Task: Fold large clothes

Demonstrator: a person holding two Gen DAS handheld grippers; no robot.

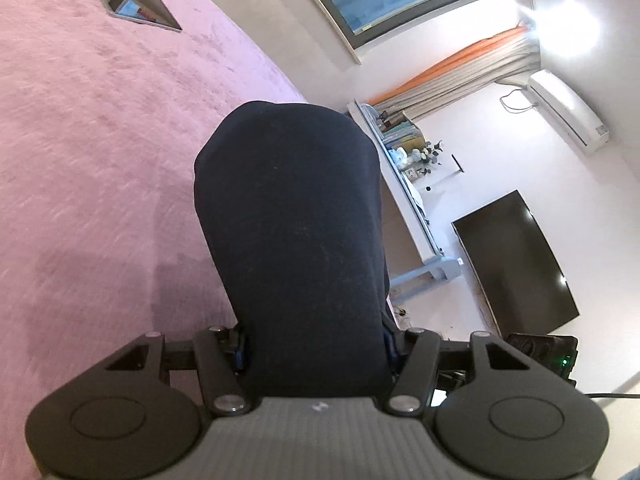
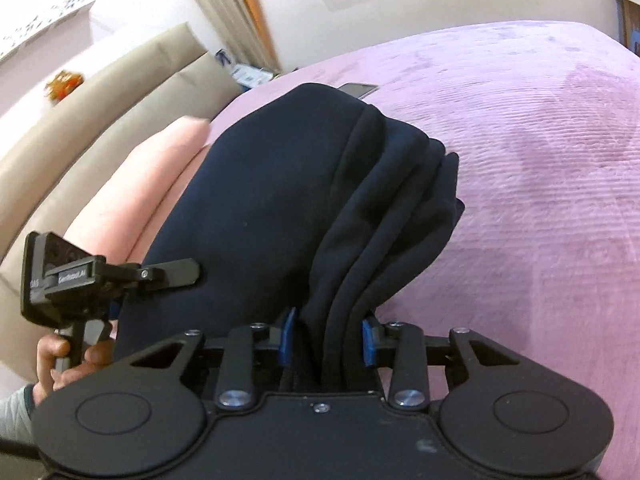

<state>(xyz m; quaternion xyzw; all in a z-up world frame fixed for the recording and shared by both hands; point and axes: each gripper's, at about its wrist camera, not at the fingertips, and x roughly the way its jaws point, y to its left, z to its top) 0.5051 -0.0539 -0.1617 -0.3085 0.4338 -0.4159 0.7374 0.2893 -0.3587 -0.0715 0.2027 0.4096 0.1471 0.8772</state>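
I see the folded navy garment (image 2: pixel 280 200) running lengthwise away from both wrists, above the pink bedspread (image 2: pixel 520 160); right gripper (image 2: pixel 326 340) clenches its layers, left gripper (image 1: pixel 316 348) apparently too.

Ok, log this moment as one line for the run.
phase: lifting folded bundle | left gripper: shut on navy garment | right gripper: shut on its layered edge | surface: pink bedspread
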